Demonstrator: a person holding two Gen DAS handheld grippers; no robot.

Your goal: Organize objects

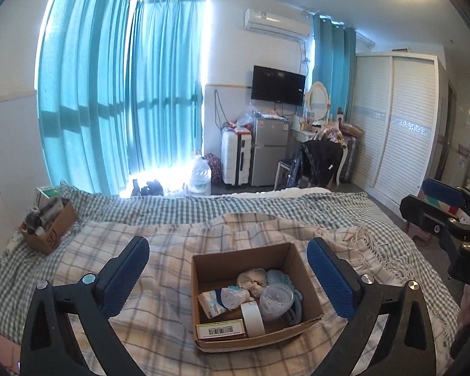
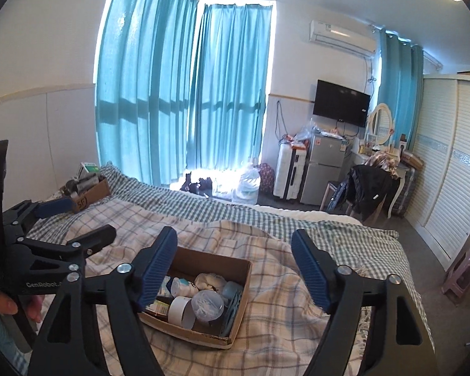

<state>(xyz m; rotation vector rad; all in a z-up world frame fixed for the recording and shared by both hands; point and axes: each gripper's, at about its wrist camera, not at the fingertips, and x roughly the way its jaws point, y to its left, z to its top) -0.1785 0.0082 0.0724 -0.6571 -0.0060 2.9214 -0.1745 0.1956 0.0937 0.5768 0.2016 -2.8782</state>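
An open cardboard box [image 1: 285, 255] sits on the plaid blanket in front of me; it also shows in the right wrist view [image 2: 203, 258]. Inside lie a white tape roll [image 1: 252, 318], a clear round lidded tub [image 1: 275, 300], a white cloth bundle [image 1: 250, 277], a small patterned pack [image 1: 211, 302] and a barcoded flat box [image 1: 221, 330]. My left gripper [image 1: 227, 247] is open and empty, hovering above the box with a finger on either side. My right gripper [image 2: 233, 239] is open and empty, just right of the box. A second cardboard box [image 1: 48, 228] of dark items sits far left on the bed.
The bed [image 1: 329, 210] has a green checked cover with a fringed plaid blanket [image 1: 159, 250] on top. Beyond its far edge are teal curtains [image 1: 109, 94], a water jug [image 1: 201, 174], a white suitcase [image 1: 235, 159], a small fridge [image 1: 268, 153], a chair with dark clothes [image 1: 319, 163] and a wardrobe [image 1: 398, 119].
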